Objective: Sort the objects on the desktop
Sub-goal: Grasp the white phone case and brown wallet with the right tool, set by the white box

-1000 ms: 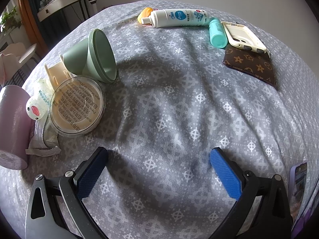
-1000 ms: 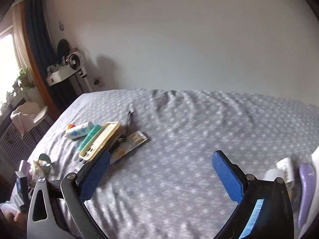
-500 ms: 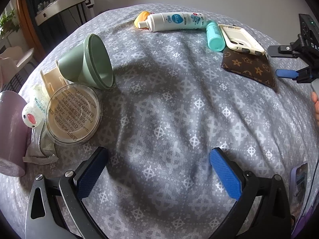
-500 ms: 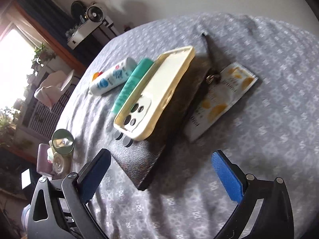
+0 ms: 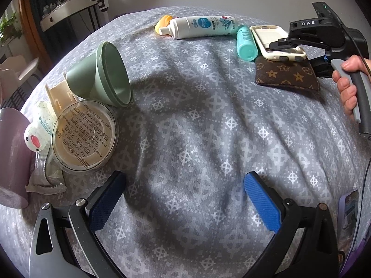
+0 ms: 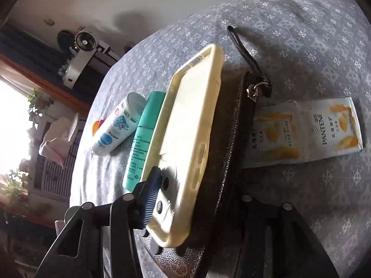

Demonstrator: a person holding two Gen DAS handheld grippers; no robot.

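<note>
A cream phone case [image 6: 185,139] lies on a brown monogram wallet [image 6: 222,162]; both also show in the left wrist view, the case [image 5: 276,41] on the wallet [image 5: 287,76]. My right gripper [image 6: 192,199] has closed around the case and wallet together; one blue pad [image 6: 150,199] presses the case's inner face, and the other finger is hidden under the wallet. In the left wrist view the right gripper [image 5: 299,53] is at the far right. My left gripper [image 5: 183,206] is open and empty, low over the grey cloth.
A white tube [image 5: 204,26], a teal bottle [image 5: 245,44] and an orange item [image 5: 163,23] lie beside the case. A Pantene sachet [image 6: 306,132] lies right of the wallet. A green cup [image 5: 104,74], round lidded tub [image 5: 85,136] and purple cup [image 5: 11,155] sit left.
My right gripper swung down to the phone case and wallet and closed on them. My left gripper stayed open and barely moved.
</note>
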